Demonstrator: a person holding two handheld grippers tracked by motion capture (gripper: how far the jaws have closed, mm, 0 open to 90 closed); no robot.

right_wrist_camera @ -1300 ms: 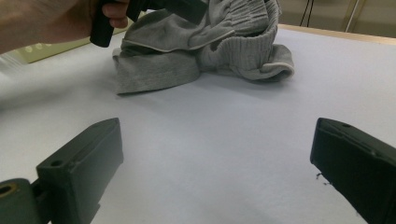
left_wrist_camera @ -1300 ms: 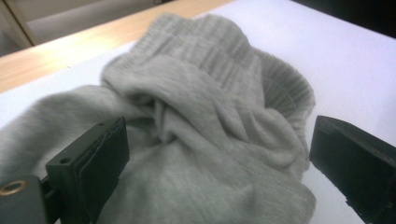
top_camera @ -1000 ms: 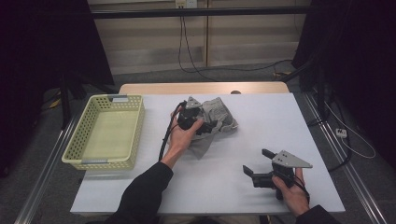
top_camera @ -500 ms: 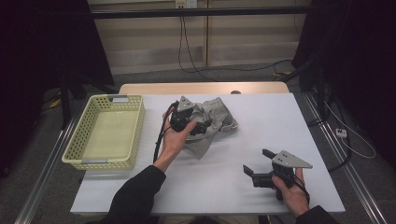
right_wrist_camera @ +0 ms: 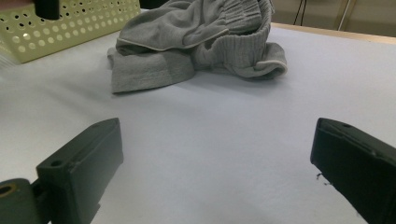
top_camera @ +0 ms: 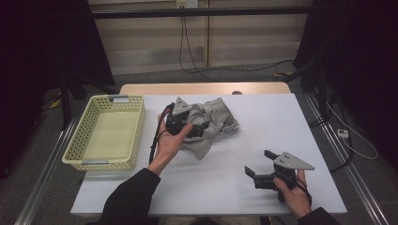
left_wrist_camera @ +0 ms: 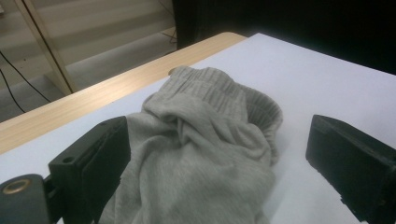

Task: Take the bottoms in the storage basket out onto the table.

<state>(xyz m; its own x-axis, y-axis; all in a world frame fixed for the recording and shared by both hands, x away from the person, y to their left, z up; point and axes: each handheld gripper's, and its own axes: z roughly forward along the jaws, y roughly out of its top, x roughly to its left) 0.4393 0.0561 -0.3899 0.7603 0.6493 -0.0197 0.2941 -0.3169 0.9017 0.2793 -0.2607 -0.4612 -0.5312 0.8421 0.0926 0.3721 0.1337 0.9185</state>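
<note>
A crumpled grey garment (top_camera: 211, 123) with a ribbed waistband lies on the white table (top_camera: 281, 126), a little left of centre. My left gripper (top_camera: 196, 131) is at its left part, open, with the cloth (left_wrist_camera: 205, 158) bunched between the two jaws and lying against the left one. My right gripper (top_camera: 260, 163) rests low over the table near the front right, open, with nothing between its jaws. From the right gripper view the garment (right_wrist_camera: 196, 42) lies well ahead, across bare table.
A pale yellow perforated basket (top_camera: 87, 138) stands at the table's left side, with nothing in it; its wall (right_wrist_camera: 70, 28) shows at the upper left of the right gripper view. A wooden strip (top_camera: 206, 88) runs along the far edge. Cables lie on the floor beyond.
My left gripper has shifted slightly left and toward the front over the garment. The right gripper has stayed where it was.
</note>
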